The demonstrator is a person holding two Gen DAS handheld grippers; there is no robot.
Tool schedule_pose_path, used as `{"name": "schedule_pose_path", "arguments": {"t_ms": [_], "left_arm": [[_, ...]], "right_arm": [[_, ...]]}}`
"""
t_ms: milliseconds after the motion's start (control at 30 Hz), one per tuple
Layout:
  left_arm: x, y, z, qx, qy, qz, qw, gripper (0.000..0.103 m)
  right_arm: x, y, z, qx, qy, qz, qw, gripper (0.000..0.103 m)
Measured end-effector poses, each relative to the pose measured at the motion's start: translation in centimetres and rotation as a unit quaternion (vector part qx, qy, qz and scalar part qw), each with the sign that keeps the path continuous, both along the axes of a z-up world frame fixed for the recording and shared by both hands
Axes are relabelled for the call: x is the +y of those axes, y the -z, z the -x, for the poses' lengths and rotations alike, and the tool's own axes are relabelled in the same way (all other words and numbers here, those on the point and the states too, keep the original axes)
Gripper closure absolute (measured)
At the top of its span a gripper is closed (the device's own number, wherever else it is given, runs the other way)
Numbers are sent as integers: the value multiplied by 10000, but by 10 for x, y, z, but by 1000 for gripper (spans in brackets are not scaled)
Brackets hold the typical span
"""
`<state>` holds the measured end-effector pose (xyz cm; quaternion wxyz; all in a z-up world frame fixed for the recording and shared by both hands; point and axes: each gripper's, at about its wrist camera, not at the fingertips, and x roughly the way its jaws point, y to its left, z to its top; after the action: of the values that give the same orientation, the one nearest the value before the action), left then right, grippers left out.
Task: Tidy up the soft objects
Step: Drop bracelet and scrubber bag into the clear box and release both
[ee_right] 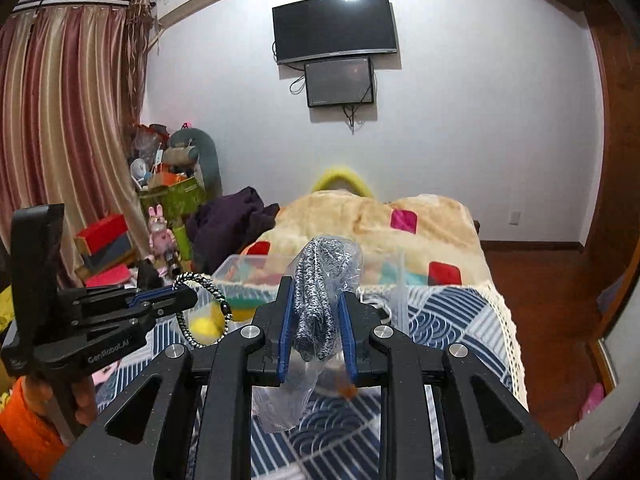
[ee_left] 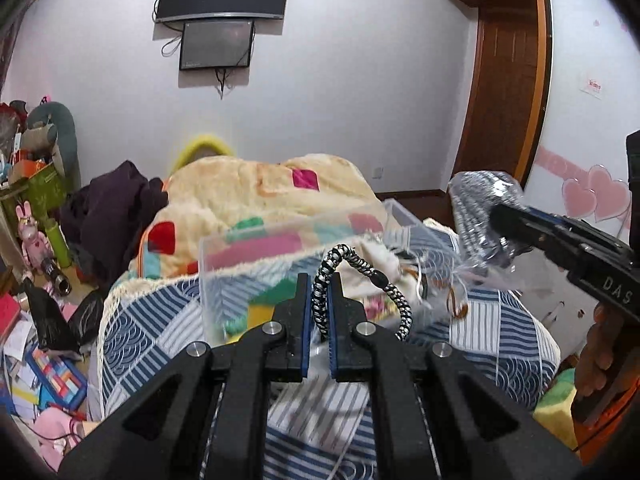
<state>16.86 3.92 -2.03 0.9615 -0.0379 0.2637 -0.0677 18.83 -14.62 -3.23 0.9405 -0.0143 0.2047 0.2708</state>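
Observation:
My left gripper is shut on a black-and-white braided cord loop, held above the bed in front of a clear plastic bin. It also shows in the right wrist view with the cord. My right gripper is shut on a clear plastic bag holding grey-and-white knit fabric. In the left wrist view the right gripper holds the bag to the right of the bin. The bin holds colourful items, and a yellow ball lies near it.
The bed carries a blue-and-white patterned cover and a cream fleece blanket with coloured squares. Dark purple clothes lie at its left. Cluttered boxes and toys fill the floor at the left. Wooden floor lies right of the bed.

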Motion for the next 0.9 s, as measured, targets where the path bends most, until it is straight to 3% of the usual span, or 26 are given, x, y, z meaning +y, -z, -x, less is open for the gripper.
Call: {"name": "schedule_pose_path", "arguments": {"t_ms": [300, 567, 700, 767, 900], "left_arm": [[-10, 19, -41, 172, -129, 13, 9998, 97], [-14, 57, -64, 746, -94, 3, 9972, 97], [-11, 63, -60, 827, -88, 89, 9965, 92], [-8, 62, -58, 876, -45, 192, 9960, 82], [-6, 56, -49, 858, 1, 258, 9960, 73]], "right_arm": [[19, 28, -34, 446, 37, 334, 9984, 84], [23, 56, -53, 942, 113, 526, 9941, 82], [22, 58, -55, 1038, 166, 614, 9926, 76], [21, 58, -52, 1013, 248, 731, 9919, 70], [14, 51, -45, 953, 316, 742, 9922, 50]]}}
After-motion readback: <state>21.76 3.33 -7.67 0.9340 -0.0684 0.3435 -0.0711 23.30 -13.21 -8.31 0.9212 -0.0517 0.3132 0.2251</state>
